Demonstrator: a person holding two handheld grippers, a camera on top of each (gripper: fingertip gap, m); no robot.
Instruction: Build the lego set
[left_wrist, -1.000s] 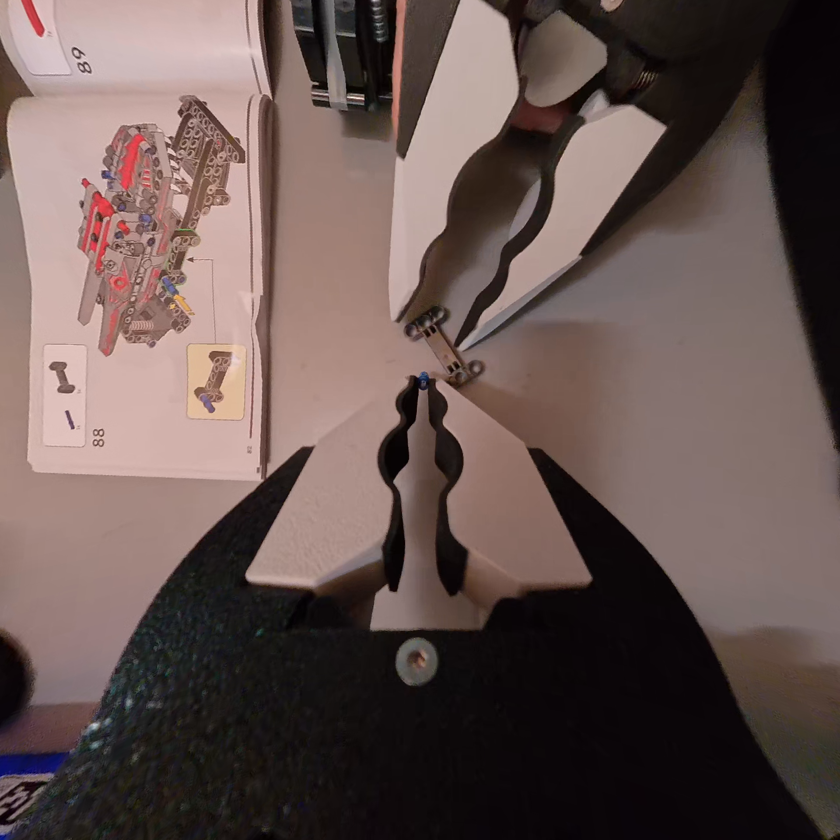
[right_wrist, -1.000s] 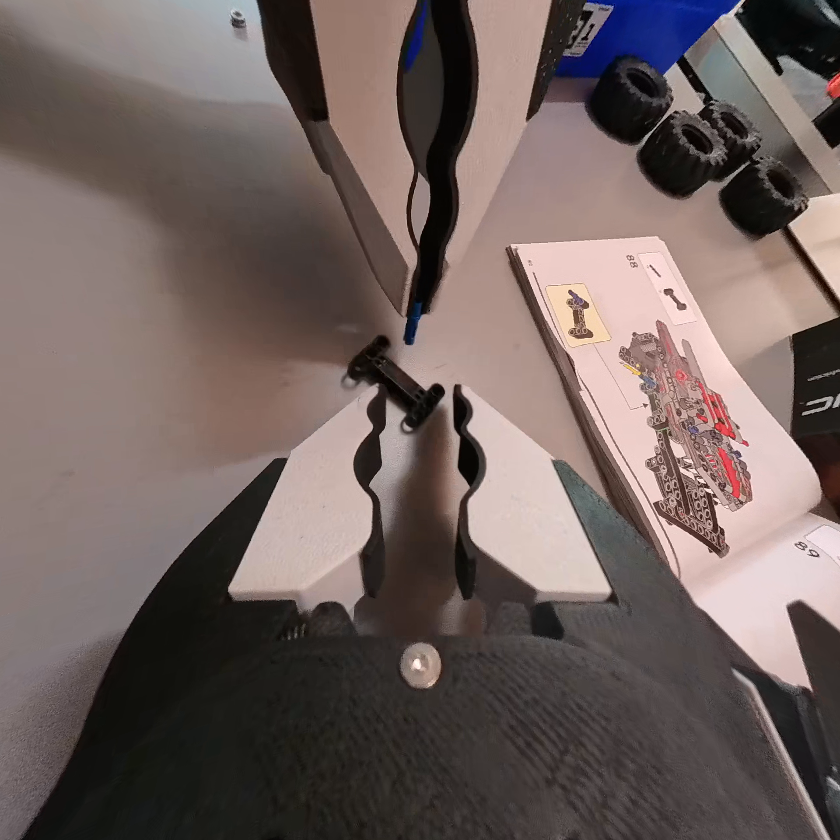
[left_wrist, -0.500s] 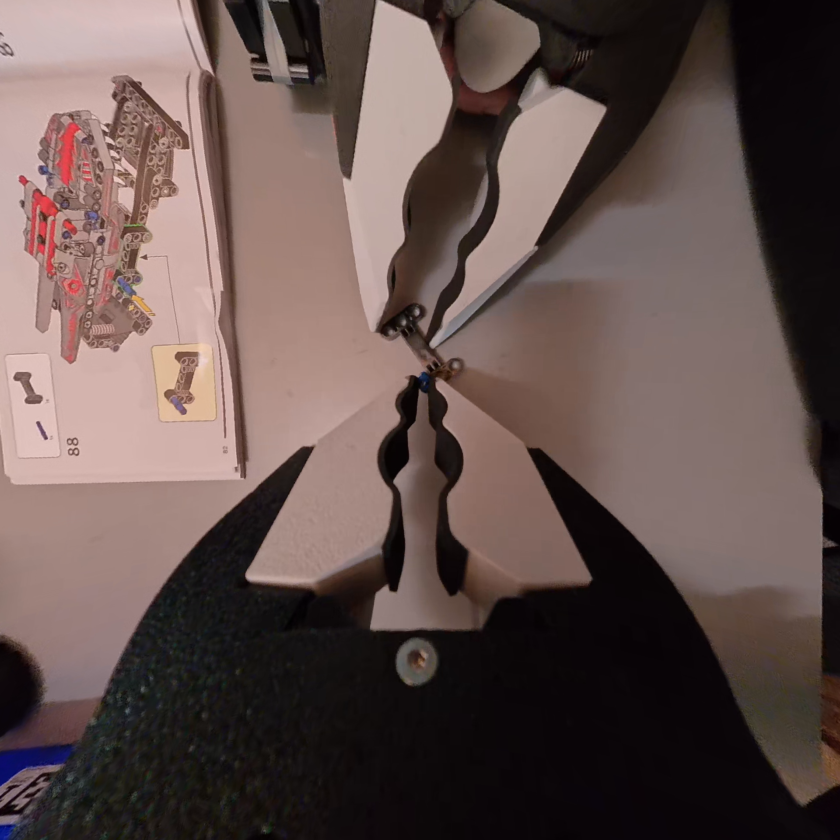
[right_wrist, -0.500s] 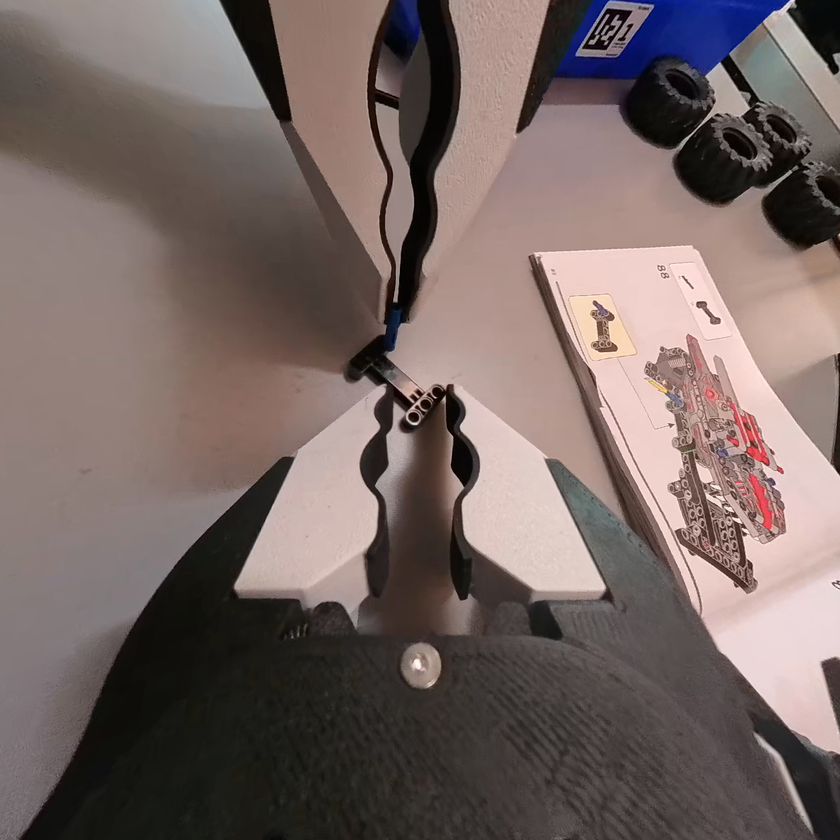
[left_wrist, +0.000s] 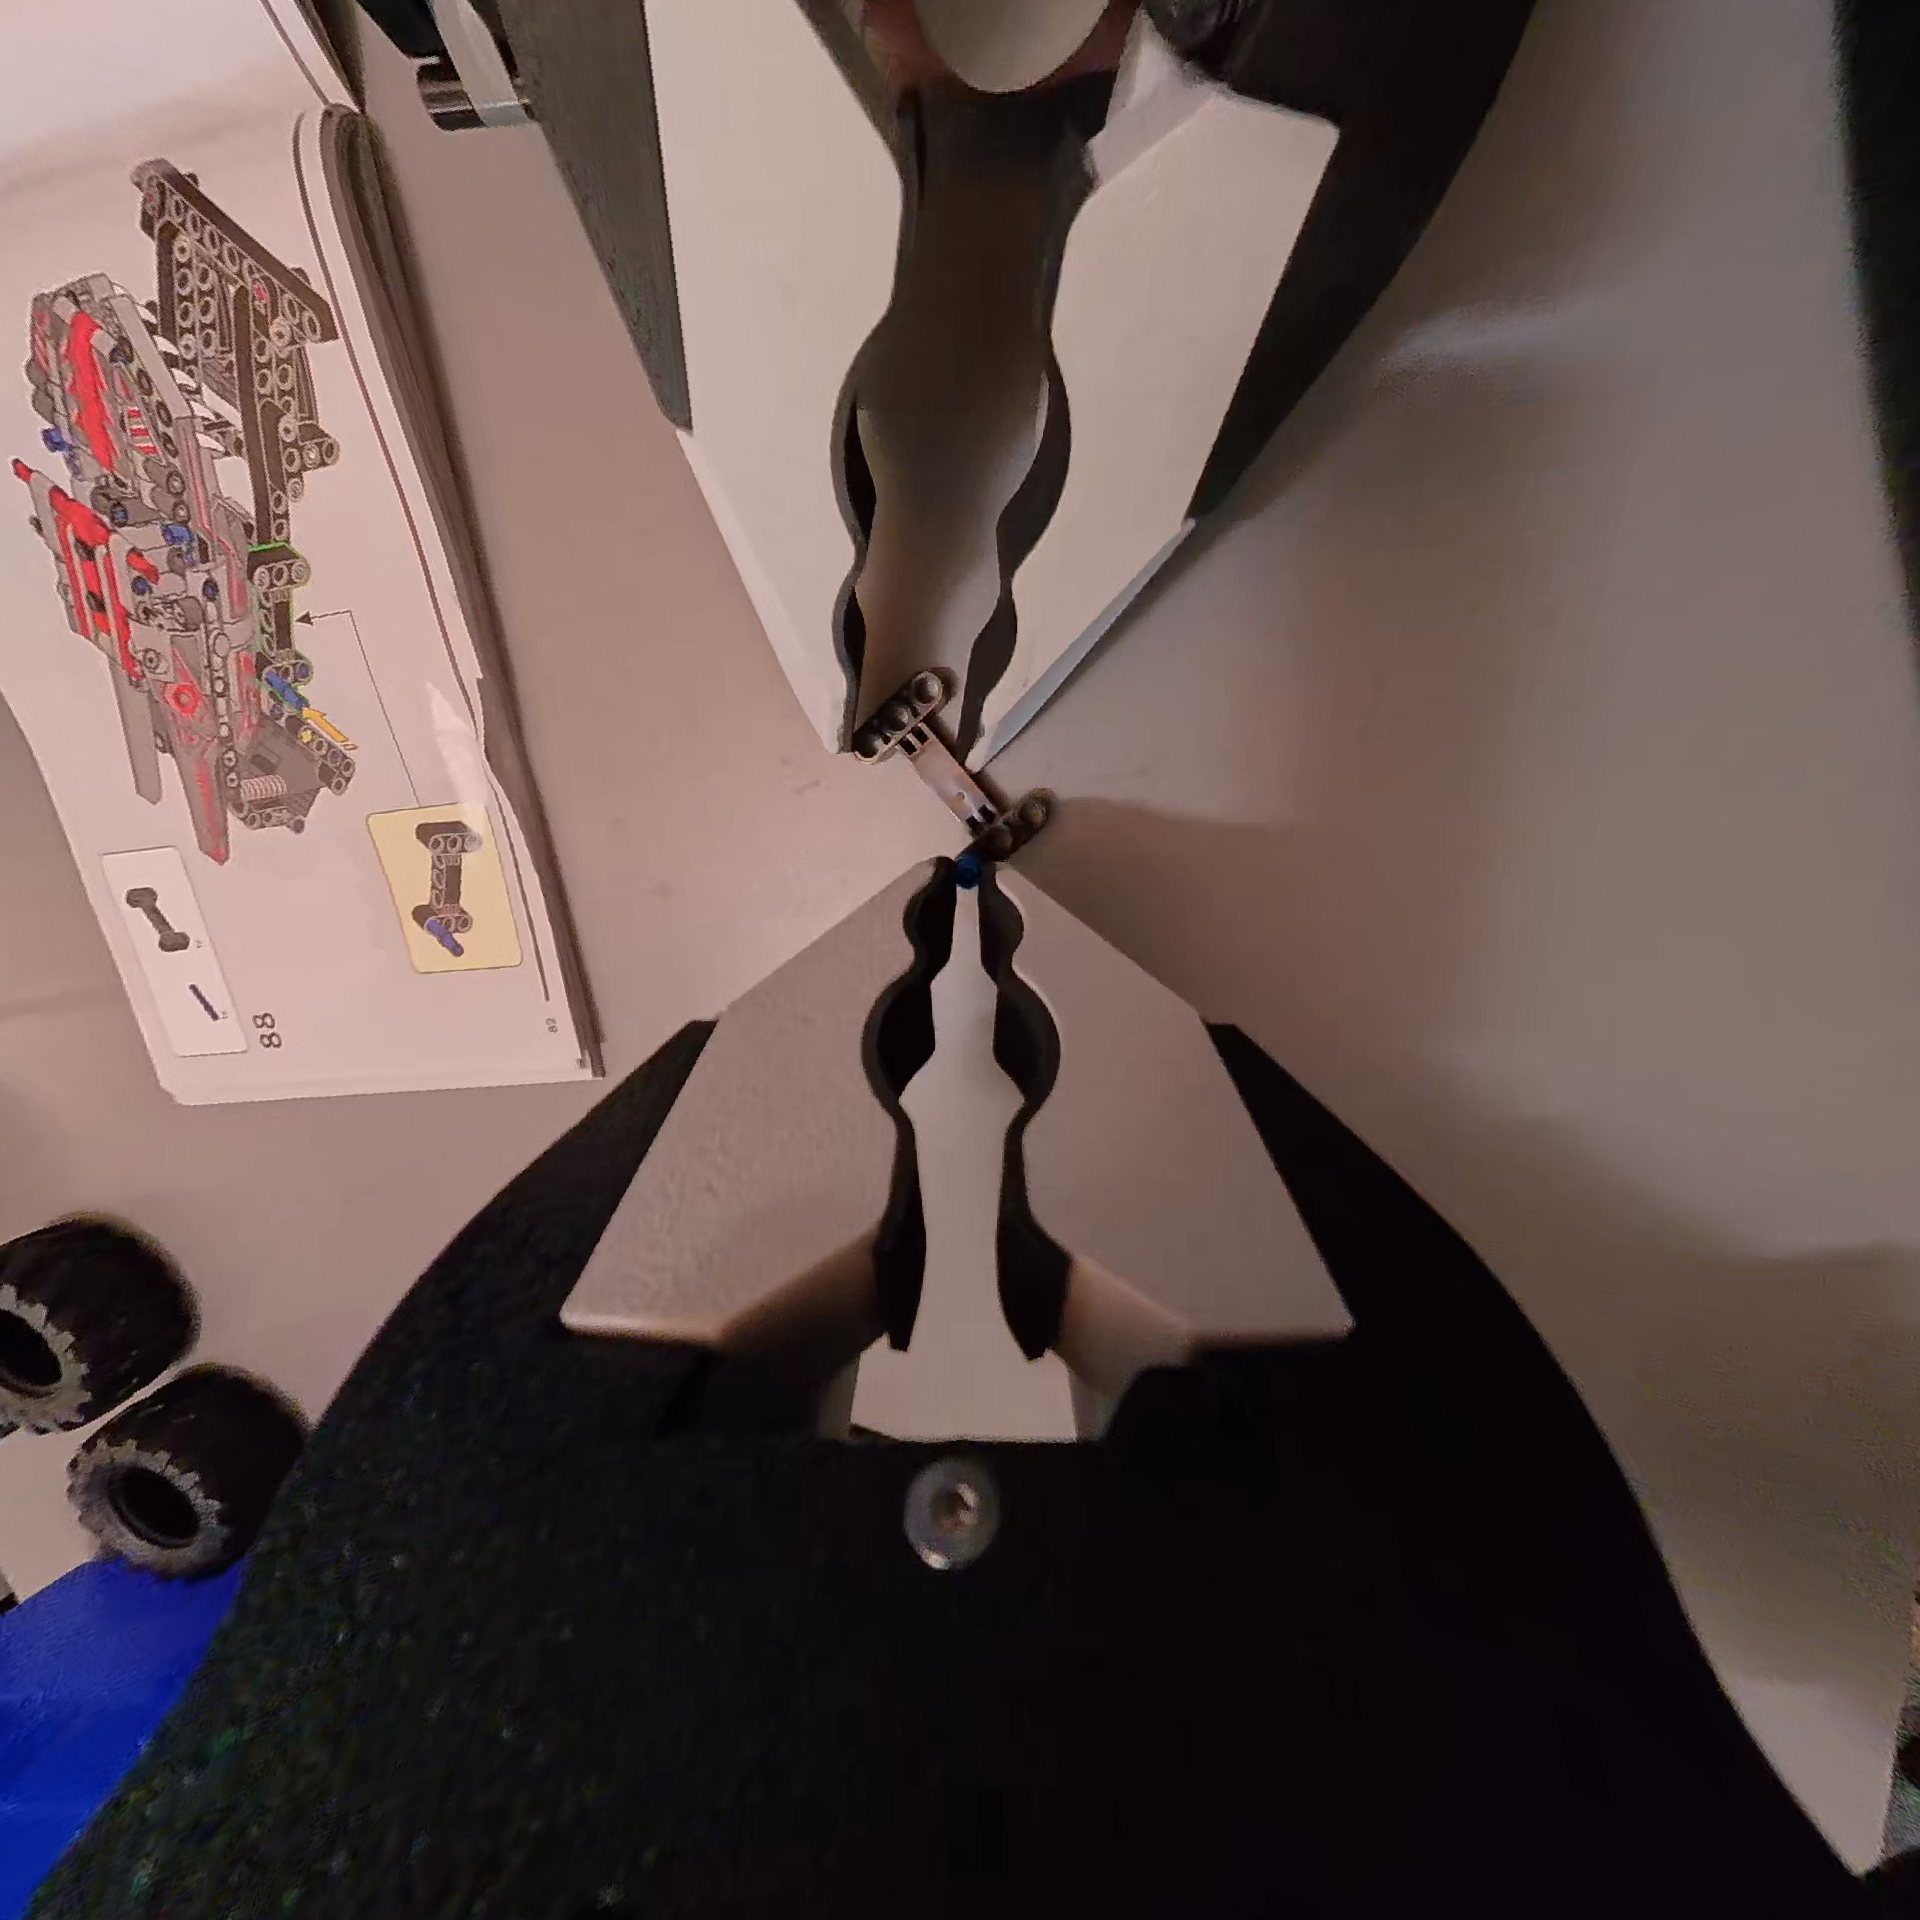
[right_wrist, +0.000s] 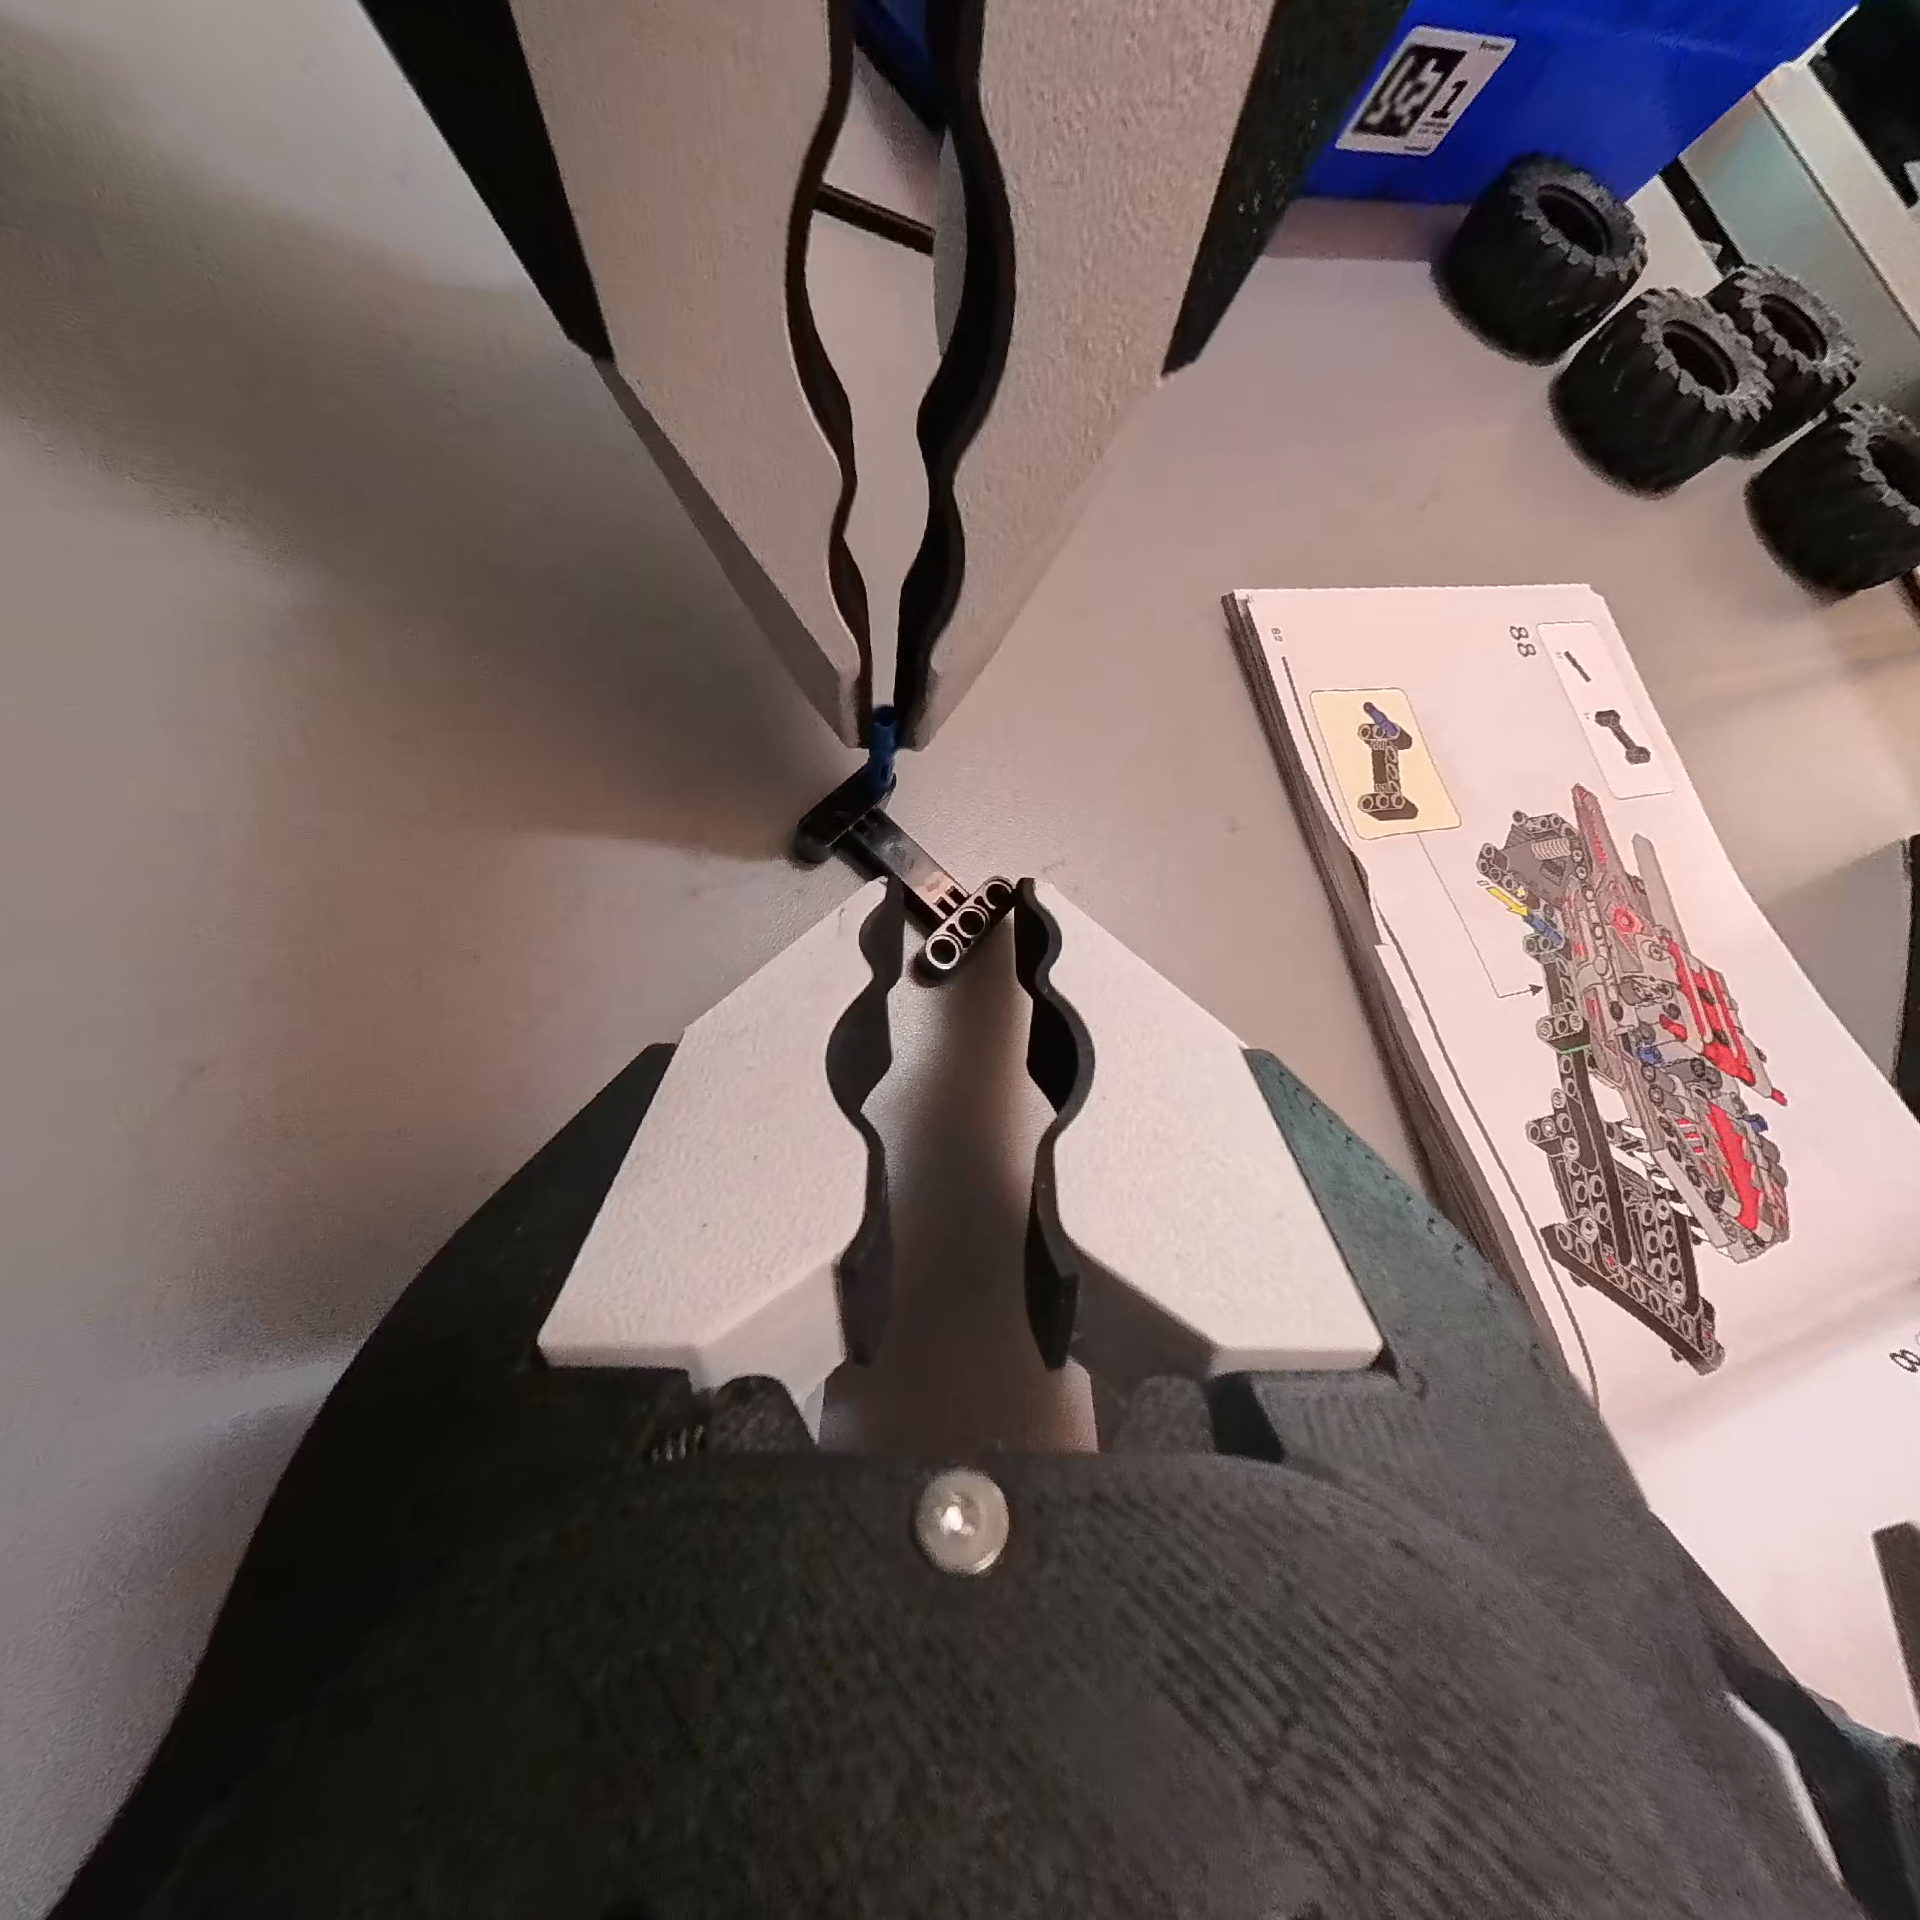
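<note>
A black H-shaped lego beam (right_wrist: 891, 850) lies on the grey table. My right gripper (right_wrist: 956, 902) is low over its near end, with the jaws narrowed around the three-hole crossbar. The right pad touches the bar and the left tip touches the stem. My left gripper (left_wrist: 966, 881) is shut on a small blue pin (left_wrist: 967, 871). In the right wrist view the left gripper (right_wrist: 883, 727) comes from above, and the blue pin (right_wrist: 883, 750) meets the beam's far crossbar. In the left wrist view the beam (left_wrist: 940, 756) lies between both grippers, and the right gripper (left_wrist: 909, 727) is at the top.
An open instruction booklet (right_wrist: 1558, 935) lies to the right of the beam and shows in the left wrist view (left_wrist: 312, 623) on the left. Several black tyres (right_wrist: 1662, 384) and a blue box (right_wrist: 1621, 94) stand beyond it. The tyres (left_wrist: 94, 1320) also show at the left edge. My left and right fingertips are right by each other.
The left gripper has brought the blue pin down onto the beam's far end. The right jaws have narrowed and moved forward around the beam's near end. The beam has turned slightly.
</note>
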